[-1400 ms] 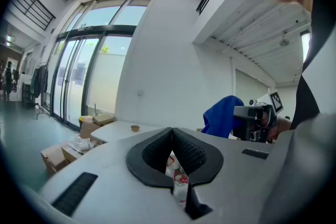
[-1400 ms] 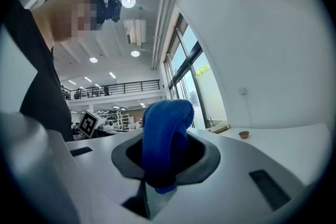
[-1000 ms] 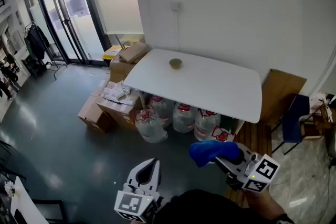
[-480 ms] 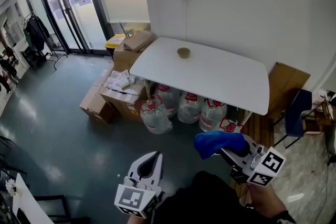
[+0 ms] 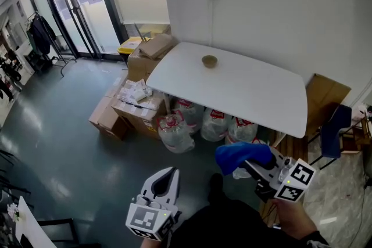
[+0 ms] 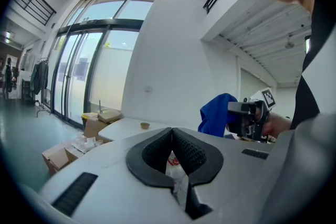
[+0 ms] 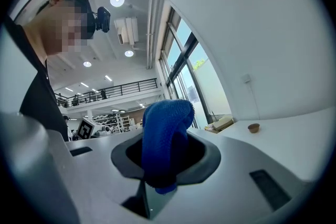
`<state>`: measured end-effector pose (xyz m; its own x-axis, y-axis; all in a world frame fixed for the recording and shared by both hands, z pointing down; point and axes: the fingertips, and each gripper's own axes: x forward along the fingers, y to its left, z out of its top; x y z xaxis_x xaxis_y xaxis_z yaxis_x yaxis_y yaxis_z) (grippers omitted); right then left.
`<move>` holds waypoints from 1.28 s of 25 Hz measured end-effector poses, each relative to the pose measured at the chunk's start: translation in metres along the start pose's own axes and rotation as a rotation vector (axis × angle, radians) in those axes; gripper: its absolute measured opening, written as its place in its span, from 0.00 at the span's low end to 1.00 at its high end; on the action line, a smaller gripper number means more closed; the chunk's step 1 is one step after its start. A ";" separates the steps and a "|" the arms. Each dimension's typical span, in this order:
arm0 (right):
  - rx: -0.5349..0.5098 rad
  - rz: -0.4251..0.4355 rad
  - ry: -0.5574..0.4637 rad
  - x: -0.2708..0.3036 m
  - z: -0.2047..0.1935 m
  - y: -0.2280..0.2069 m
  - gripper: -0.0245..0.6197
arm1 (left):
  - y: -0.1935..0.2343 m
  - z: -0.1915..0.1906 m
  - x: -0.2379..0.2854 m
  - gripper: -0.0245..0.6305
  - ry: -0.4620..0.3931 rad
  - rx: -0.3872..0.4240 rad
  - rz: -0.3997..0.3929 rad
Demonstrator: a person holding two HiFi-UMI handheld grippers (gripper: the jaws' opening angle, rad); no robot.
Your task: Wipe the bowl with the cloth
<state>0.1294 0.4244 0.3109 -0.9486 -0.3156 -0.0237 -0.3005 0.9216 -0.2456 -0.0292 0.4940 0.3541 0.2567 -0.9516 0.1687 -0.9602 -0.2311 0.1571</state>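
A small tan bowl [image 5: 210, 61] stands on the white table [image 5: 250, 96] near its far edge; it shows small in the left gripper view as the bowl [image 6: 144, 125] and in the right gripper view as the bowl [image 7: 254, 127]. My right gripper [image 5: 256, 164] is shut on a blue cloth [image 5: 241, 155], held well short of the table; the cloth [image 7: 164, 144] drapes over the jaws. My left gripper [image 5: 167, 178] is shut and empty, low at the front, its pads [image 6: 185, 152] pressed together.
Several water jugs [image 5: 197, 122] sit under the table. Cardboard boxes [image 5: 131, 107] are stacked at its left end. A blue chair [image 5: 332, 133] stands at the right. Glass doors [image 5: 70, 3] line the left wall. Dark floor [image 5: 70, 160] lies between me and the table.
The head view has shifted so the table and bowl sit a little farther right. Both grippers hold much the same pose, the right one still gripping the cloth.
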 end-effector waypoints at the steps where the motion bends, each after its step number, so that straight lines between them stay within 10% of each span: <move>1: 0.004 0.008 0.004 0.008 0.001 -0.009 0.16 | 0.006 0.001 0.009 0.06 0.004 0.001 0.005; 32: 0.074 -0.038 0.056 0.143 0.032 -0.303 0.16 | 0.135 0.051 0.348 0.06 0.070 -0.020 -0.083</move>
<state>0.0881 0.0930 0.3506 -0.9413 -0.3351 0.0407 -0.3303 0.8894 -0.3161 -0.0754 0.1216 0.3842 0.3426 -0.9129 0.2221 -0.9332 -0.3034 0.1926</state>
